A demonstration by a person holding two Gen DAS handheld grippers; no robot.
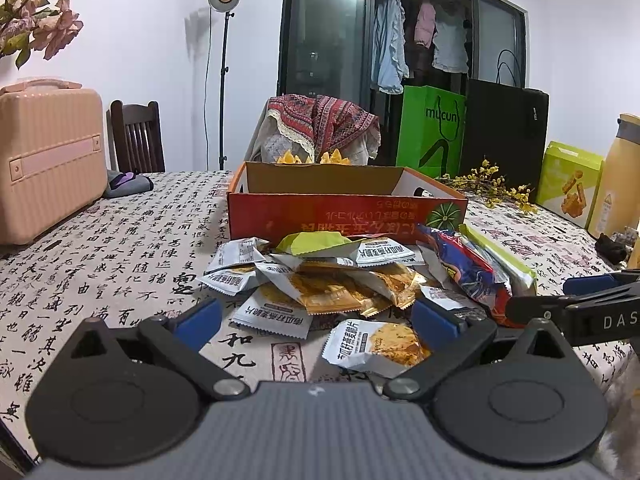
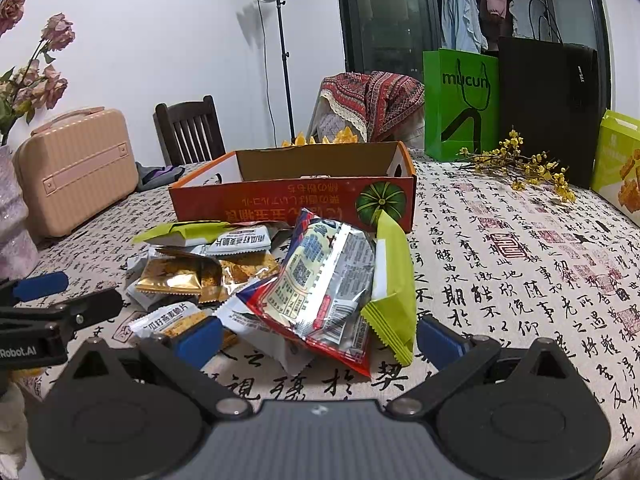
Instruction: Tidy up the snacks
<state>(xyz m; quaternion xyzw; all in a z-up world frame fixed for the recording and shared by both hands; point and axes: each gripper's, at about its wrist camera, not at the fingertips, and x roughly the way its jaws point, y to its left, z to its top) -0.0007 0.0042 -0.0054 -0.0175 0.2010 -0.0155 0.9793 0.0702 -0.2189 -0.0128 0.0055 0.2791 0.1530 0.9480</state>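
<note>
Both the left gripper [image 1: 316, 322] and right gripper [image 2: 318, 338] stood spread wide, holding nothing. A snack pile [image 1: 340, 280] lay near them; the orange box [image 1: 344, 208] sat just beyond.

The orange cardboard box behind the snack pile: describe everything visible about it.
The orange cardboard box is a shallow, open-topped tray with a plain brown inside and a printed red-orange outside. Its front wall carries yellow text that reads upside down and a green pumpkin picture near one corner. An end wall is white with a cut-out hand hole. It sits flat on the calligraphy-print tablecloth, just behind the snack pile, with the rearmost packets lying against its front wall. From these low views no contents can be seen inside.
</note>
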